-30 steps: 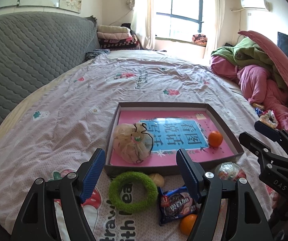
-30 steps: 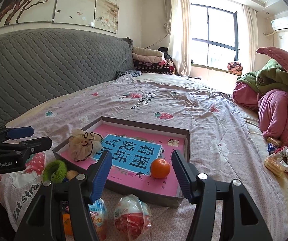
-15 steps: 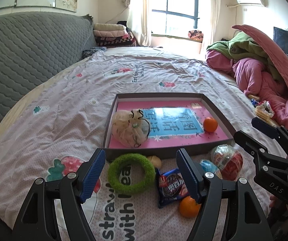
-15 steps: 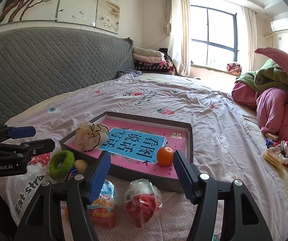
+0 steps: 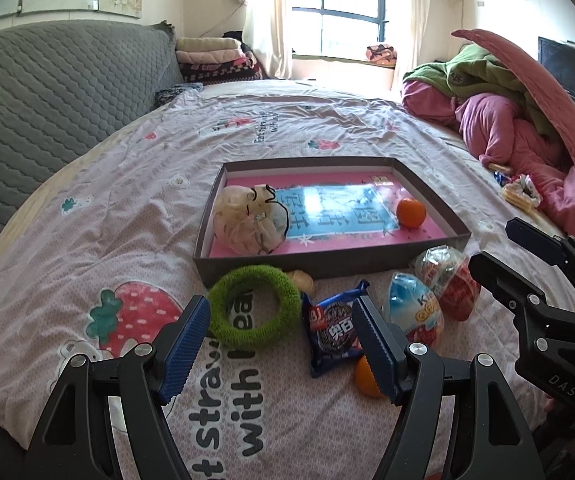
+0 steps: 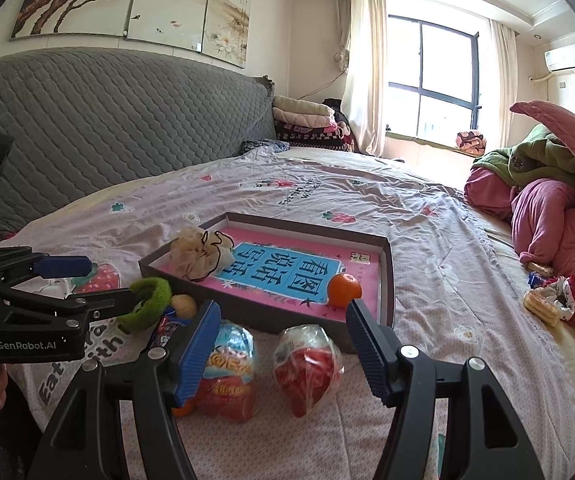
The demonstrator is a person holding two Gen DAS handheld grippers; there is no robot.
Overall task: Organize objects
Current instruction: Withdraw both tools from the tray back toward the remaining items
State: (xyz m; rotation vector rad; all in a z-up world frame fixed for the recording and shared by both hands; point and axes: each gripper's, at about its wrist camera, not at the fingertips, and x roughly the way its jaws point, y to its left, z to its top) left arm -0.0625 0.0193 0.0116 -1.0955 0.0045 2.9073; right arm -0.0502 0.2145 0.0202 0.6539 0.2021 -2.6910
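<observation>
Snacks crowd our tray's (image 5: 319, 270) near wall: green ring (image 5: 255, 306), cookie packet (image 5: 333, 332), two wrapped eggs; both our tongs gape empty.

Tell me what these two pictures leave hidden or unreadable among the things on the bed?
- Orange on the bedspread: left wrist view, half hidden behind a left gripper finger.
- Cookie packet: right wrist view, mostly behind a right gripper finger.
- Small label in the box: too small to read.
- Snacks near the pink bedding: too small to identify.
</observation>
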